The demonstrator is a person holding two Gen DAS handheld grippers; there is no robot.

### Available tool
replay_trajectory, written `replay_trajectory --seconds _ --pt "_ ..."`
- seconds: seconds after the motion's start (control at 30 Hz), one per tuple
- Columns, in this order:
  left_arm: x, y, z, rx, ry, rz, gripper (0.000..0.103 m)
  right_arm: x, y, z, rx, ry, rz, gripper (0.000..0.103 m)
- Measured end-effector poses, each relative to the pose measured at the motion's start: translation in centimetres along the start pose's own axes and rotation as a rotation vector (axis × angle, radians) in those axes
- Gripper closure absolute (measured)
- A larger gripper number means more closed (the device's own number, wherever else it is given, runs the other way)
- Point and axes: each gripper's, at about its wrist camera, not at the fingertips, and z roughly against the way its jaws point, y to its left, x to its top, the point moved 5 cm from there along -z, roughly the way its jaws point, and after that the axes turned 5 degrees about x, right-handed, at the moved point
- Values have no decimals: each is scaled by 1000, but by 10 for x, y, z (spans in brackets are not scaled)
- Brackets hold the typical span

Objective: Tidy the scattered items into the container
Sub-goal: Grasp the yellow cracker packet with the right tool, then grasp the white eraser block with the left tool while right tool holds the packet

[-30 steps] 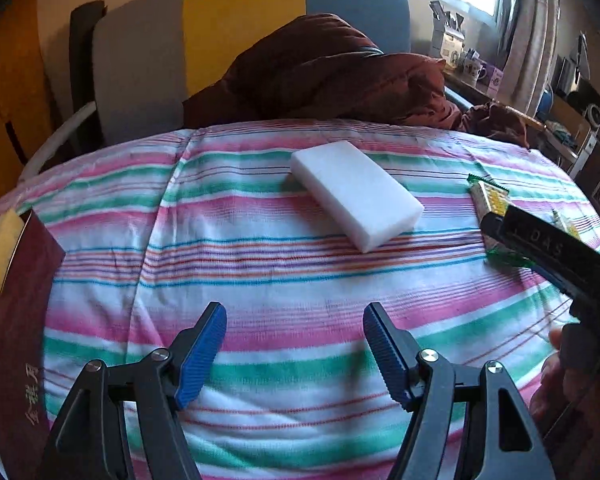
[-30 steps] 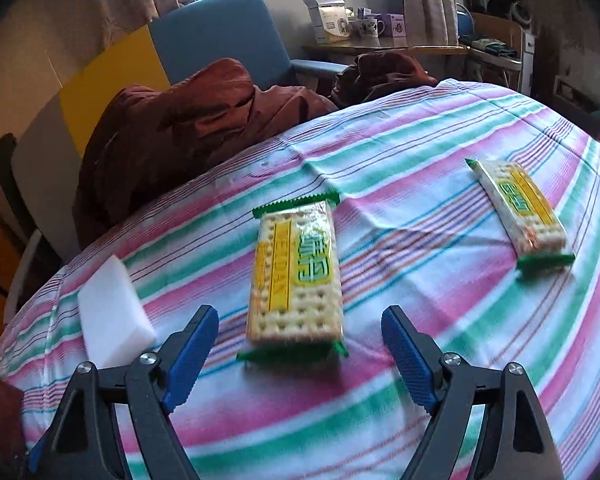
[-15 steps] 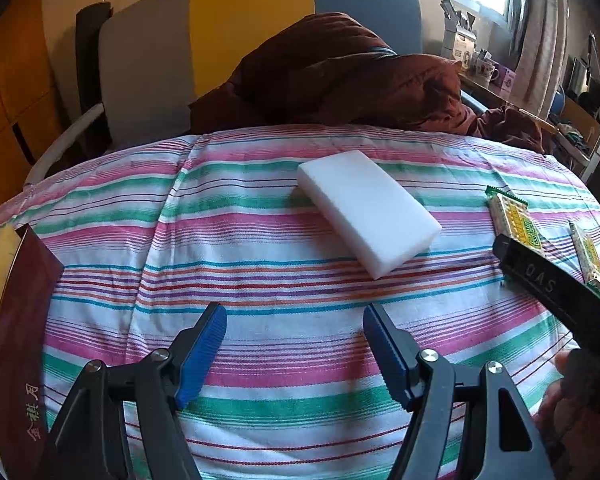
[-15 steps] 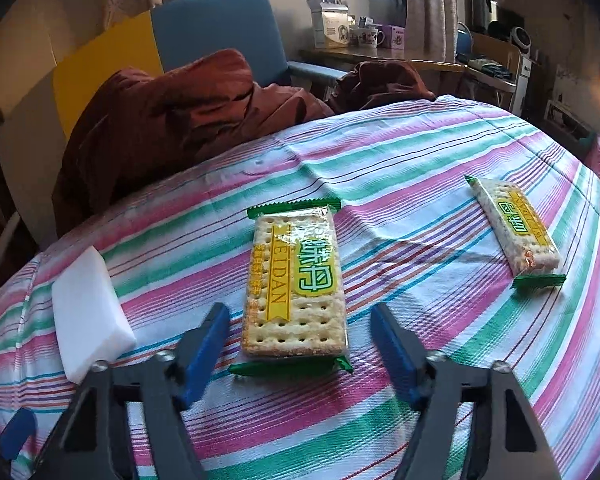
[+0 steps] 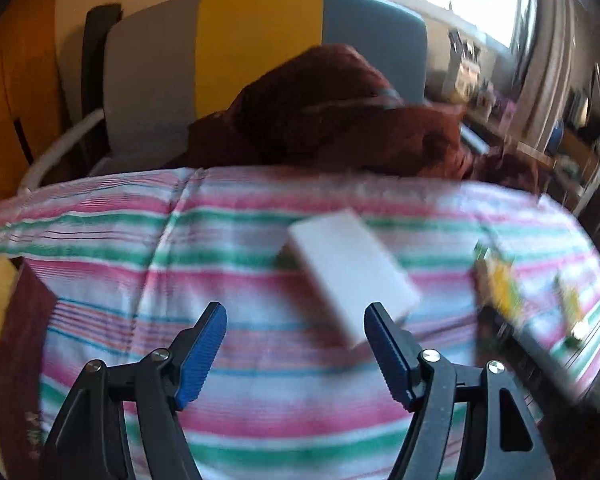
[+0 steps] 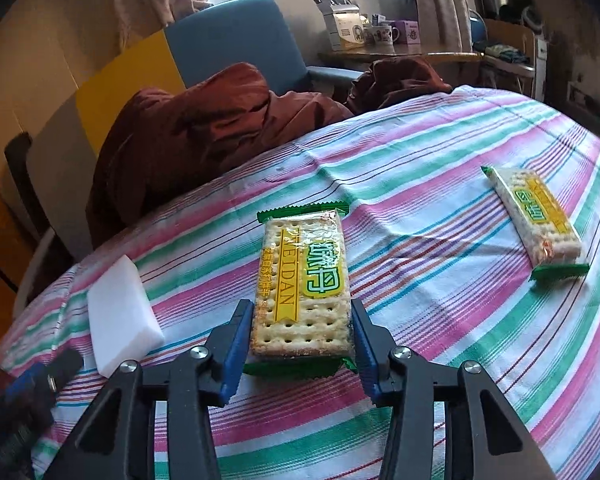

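Squeezing the near end of a cracker pack point(image 6: 303, 280), the right hand-held gripper point(image 6: 302, 334) has both pads against its sides. The left hand-held gripper point(image 5: 296, 344) hangs wide open and empty, just short of a white sponge point(image 5: 350, 272) on the striped worktop point(image 5: 140, 248).

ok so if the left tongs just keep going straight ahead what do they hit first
Most likely the white sponge block: it lies on the striped cloth just ahead of the open left tongs, slightly toward their right finger. The frame is motion-blurred, so depth is uncertain; they could skim the cloth first.
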Motion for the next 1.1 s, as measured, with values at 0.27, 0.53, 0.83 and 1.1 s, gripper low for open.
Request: replay_trajectory --seconds 0.27,0.53,0.83,1.1 --pt "24 -47 -46 54 161 -155 30 0 -2 0 22 -1 -13 55" --pt "20 -51 -57 -55 205 -43 28 0 -3 0 26 0 -17 55" --pt "19 -47 -47 -15 142 -59 30 0 -3 0 29 -1 -22 55" --pt "4 -49 -53 -25 43 -176 31 -1 -3 0 27 -2 -21 55"
